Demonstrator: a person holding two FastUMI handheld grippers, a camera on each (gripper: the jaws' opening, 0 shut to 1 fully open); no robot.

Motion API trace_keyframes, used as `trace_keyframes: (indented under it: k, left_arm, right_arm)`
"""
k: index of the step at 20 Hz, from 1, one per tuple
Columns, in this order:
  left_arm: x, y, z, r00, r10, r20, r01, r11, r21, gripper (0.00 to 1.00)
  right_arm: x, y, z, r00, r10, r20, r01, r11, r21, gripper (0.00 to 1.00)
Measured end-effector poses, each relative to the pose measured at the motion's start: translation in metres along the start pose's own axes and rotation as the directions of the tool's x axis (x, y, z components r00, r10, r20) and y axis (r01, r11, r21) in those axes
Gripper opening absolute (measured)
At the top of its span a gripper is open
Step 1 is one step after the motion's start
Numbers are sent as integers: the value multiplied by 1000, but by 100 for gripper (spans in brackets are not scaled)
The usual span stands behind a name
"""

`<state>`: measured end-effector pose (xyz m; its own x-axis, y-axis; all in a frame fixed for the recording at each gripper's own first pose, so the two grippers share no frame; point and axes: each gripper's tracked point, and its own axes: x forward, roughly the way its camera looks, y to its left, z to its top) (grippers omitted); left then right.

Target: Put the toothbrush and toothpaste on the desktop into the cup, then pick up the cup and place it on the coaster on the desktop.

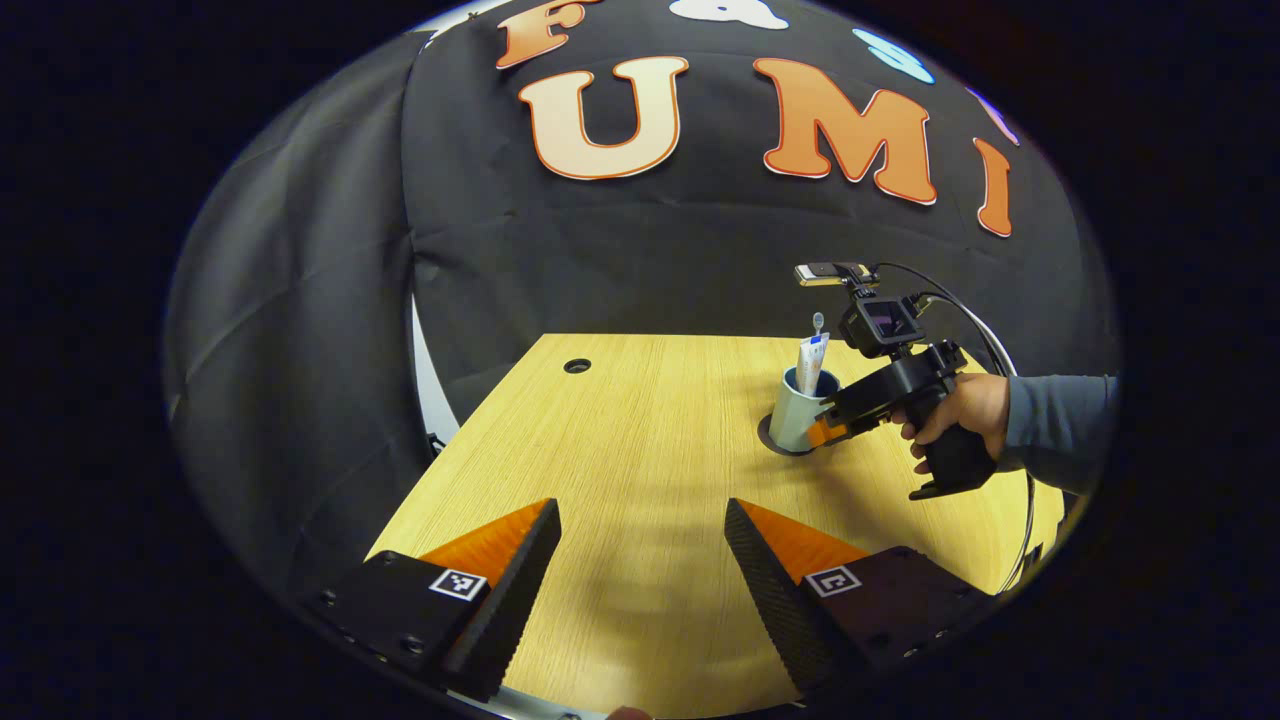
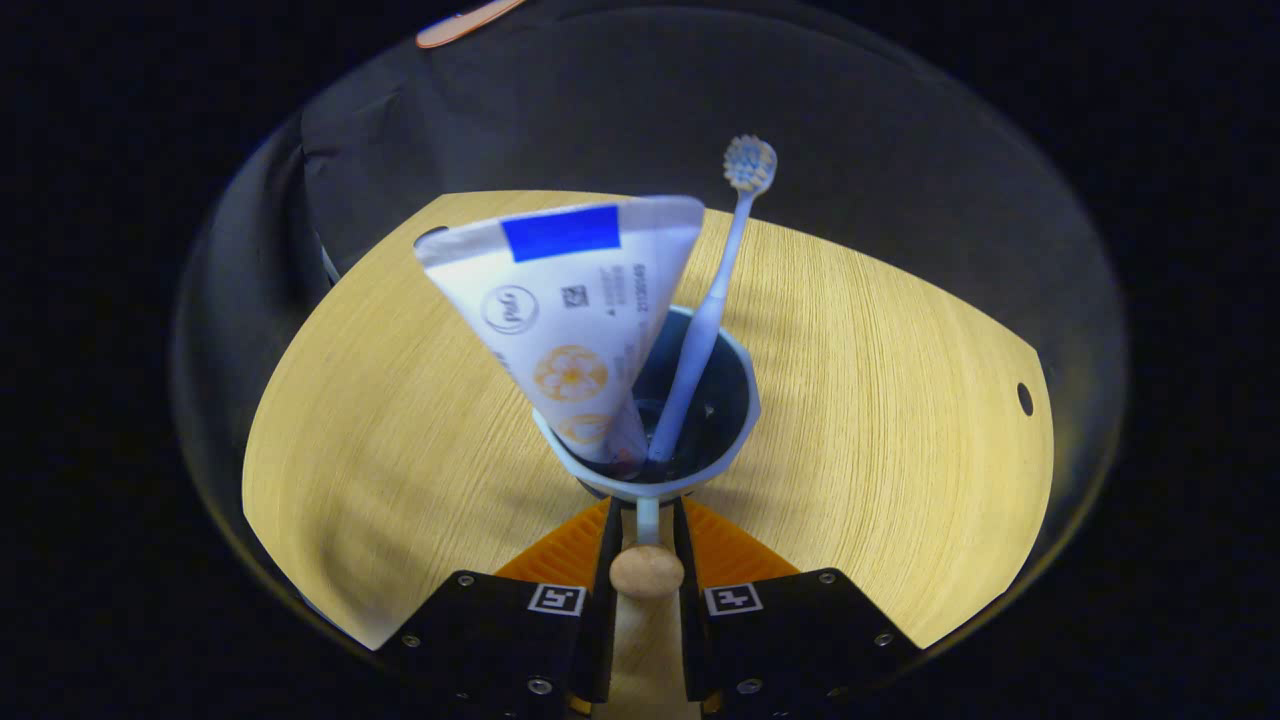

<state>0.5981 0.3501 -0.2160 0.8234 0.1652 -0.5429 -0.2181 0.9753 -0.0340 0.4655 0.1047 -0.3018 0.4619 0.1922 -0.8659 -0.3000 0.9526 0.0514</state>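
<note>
A pale cup [image 1: 798, 412] with a dark inside sits over a dark round coaster [image 1: 768, 434] on the wooden desktop [image 1: 640, 440]; I cannot tell whether it rests on it. A white toothpaste tube [image 1: 811, 362] and a light toothbrush [image 1: 818, 322] stand in it. In the right gripper view the tube [image 2: 575, 320] leans left and the toothbrush [image 2: 710, 310] leans right inside the cup [image 2: 745, 400]. My right gripper [image 2: 645, 530] is shut on the cup's handle [image 2: 647, 572]; in the left gripper view the right gripper [image 1: 825, 428] is held by a hand [image 1: 960, 410]. My left gripper [image 1: 640, 540] hovers open near the front edge, holding nothing.
A round cable hole [image 1: 577, 366] lies at the desktop's far left corner, seen also in the right gripper view as the hole [image 2: 1024, 398]. A black cable [image 1: 985, 340] loops from the right gripper. Black cloth walls close the back and left.
</note>
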Motion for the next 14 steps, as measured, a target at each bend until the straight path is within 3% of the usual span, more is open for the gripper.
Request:
trace_keyframes:
  k: [1, 3, 7, 8, 9, 10, 14]
  left_arm:
    - [3, -1, 1, 1000, -10, 5, 10, 1000, 8, 99]
    - [5, -7, 12, 999, -35, 18, 34, 999, 24, 99]
    - [11, -22, 26, 994, -96, 45, 94, 994, 55, 99]
    - [12, -25, 30, 993, -110, 52, 107, 992, 64, 99]
    - [13, -30, 34, 990, -125, 60, 121, 990, 73, 99]
    - [15, -35, 37, 988, -142, 66, 137, 987, 80, 100]
    - [13, -56, 50, 977, -197, 85, 189, 977, 95, 99]
  right_arm:
    - [-4, 1, 2, 1000, 5, 17, -5, 1000, -1, 36]
    - [-17, 1, 7, 999, 9, 51, -10, 1000, 15, 46]
    - [-48, -13, 11, 991, -2, 132, -8, 997, 74, 59]
    - [-58, -18, 13, 988, -7, 156, -7, 996, 89, 58]
    - [-67, -23, 15, 984, -13, 180, -6, 995, 103, 68]
    - [-73, -28, 14, 979, -20, 204, -4, 993, 114, 68]
    - [-115, -54, 8, 958, -62, 280, 20, 988, 152, 89]
